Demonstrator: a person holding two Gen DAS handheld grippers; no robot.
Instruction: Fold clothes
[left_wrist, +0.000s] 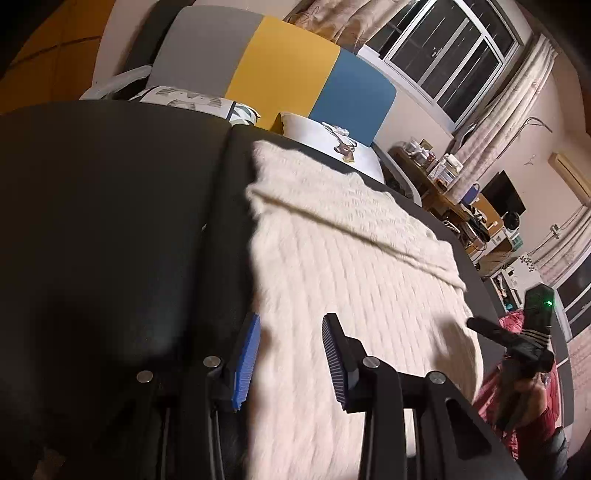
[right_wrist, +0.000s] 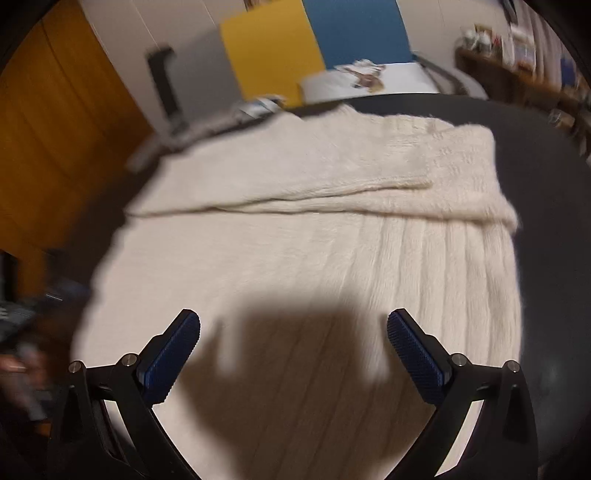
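Cream ribbed knit, a sweater, lies spread flat on the dark bed, with one sleeve folded across its upper part as a long band. In the left wrist view the sweater fills the middle and right of the bed top, its left edge running beside a seam in the dark cover. The left gripper hangs low over that left edge, its blue-padded fingers parted with nothing between them. The right gripper hovers above the near part of the garment, fingers spread wide and empty, throwing a broad shadow on the knit. Seen from the left wrist, the right gripper shows at the far right edge of the bed, held by a person in a red top. Beyond the sweater stand a white pillow and a headboard of grey, yellow and blue panels. A window with curtains and a cluttered desk stand to the right, blurred in the right wrist view.
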